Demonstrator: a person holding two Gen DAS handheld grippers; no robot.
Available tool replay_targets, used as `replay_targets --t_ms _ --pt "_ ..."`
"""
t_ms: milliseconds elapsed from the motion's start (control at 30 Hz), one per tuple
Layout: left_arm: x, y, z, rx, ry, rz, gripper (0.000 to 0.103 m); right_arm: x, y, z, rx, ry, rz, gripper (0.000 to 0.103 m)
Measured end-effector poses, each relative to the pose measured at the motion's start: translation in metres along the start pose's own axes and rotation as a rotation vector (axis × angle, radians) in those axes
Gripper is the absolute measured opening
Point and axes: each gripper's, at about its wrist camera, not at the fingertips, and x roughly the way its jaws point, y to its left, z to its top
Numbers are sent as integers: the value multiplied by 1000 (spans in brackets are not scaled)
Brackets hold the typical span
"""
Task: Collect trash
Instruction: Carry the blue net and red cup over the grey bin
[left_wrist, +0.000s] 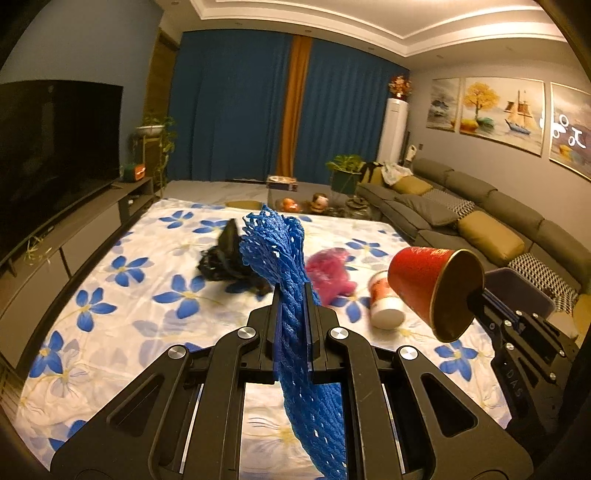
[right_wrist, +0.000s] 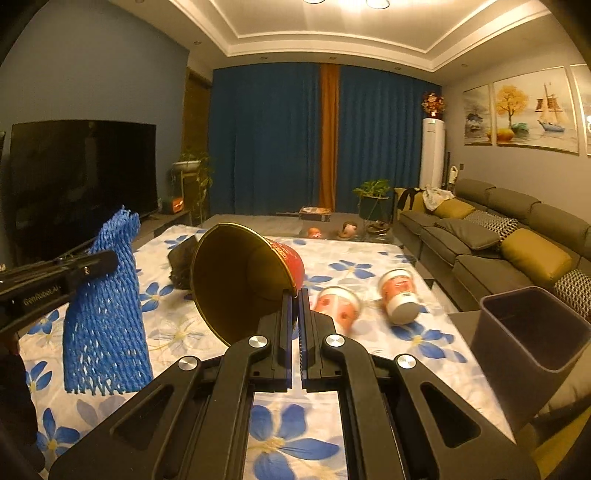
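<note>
My left gripper (left_wrist: 291, 295) is shut on a blue foam net sleeve (left_wrist: 280, 251), held above the flowered cloth (left_wrist: 122, 295); the sleeve also shows in the right wrist view (right_wrist: 105, 317). My right gripper (right_wrist: 295, 295) is shut on the rim of a red paper cup with a gold inside (right_wrist: 236, 280), also seen in the left wrist view (left_wrist: 424, 280). On the cloth lie a black crumpled bag (left_wrist: 218, 262), a pink bag (left_wrist: 328, 273) and a white-and-orange cup (left_wrist: 384, 306). The right wrist view shows two such cups (right_wrist: 340, 306) (right_wrist: 400, 295).
A dark purple bin (right_wrist: 528, 328) stands at the right edge of the table, also in the left wrist view (left_wrist: 524, 291). A grey sofa (right_wrist: 498, 240) runs along the right. A TV (left_wrist: 55, 147) on a low cabinet is at the left.
</note>
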Motion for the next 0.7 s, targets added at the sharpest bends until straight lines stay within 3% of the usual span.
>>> replay_targets --t_ms 700 --pt "27 -95 -1 119 13 -88 8 -36 -96 -5 106 -63 -134 4"
